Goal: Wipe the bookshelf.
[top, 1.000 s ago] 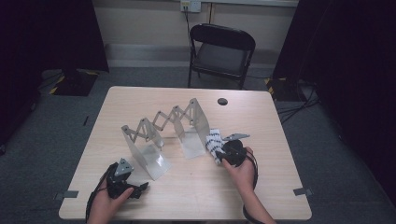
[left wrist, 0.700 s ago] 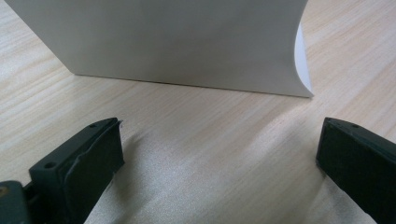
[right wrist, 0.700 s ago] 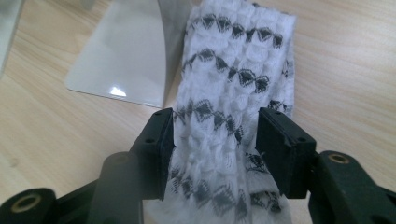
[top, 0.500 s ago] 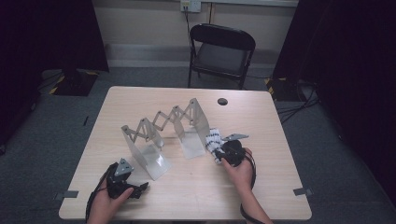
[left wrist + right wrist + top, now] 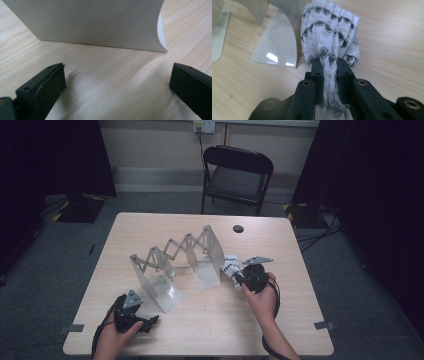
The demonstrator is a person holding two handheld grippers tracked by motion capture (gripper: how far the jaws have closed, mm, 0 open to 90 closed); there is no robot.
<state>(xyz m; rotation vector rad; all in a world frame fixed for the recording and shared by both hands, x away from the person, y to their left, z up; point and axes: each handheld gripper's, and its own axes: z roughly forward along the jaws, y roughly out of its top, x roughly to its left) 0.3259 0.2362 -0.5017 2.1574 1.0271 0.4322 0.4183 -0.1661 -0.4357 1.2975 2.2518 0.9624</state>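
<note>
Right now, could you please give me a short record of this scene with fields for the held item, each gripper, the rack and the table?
held item: white cloth with black pattern, bunched, pinched at one end
right gripper: jaws have just been closing and now clamp the cloth, beside the rack's right end panel
left gripper: jaws wide apart, nothing between them, facing the rack's left end panel
rack: expanding metal rack with scissor links, standing mid-table
table: light wood, small dark round spot near far edge
behind table: black folding chair

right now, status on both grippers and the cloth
Right gripper just closed on patterned cloth. Left gripper open, nothing between, facing rack panel. Accordion rack beside cloth.
</note>
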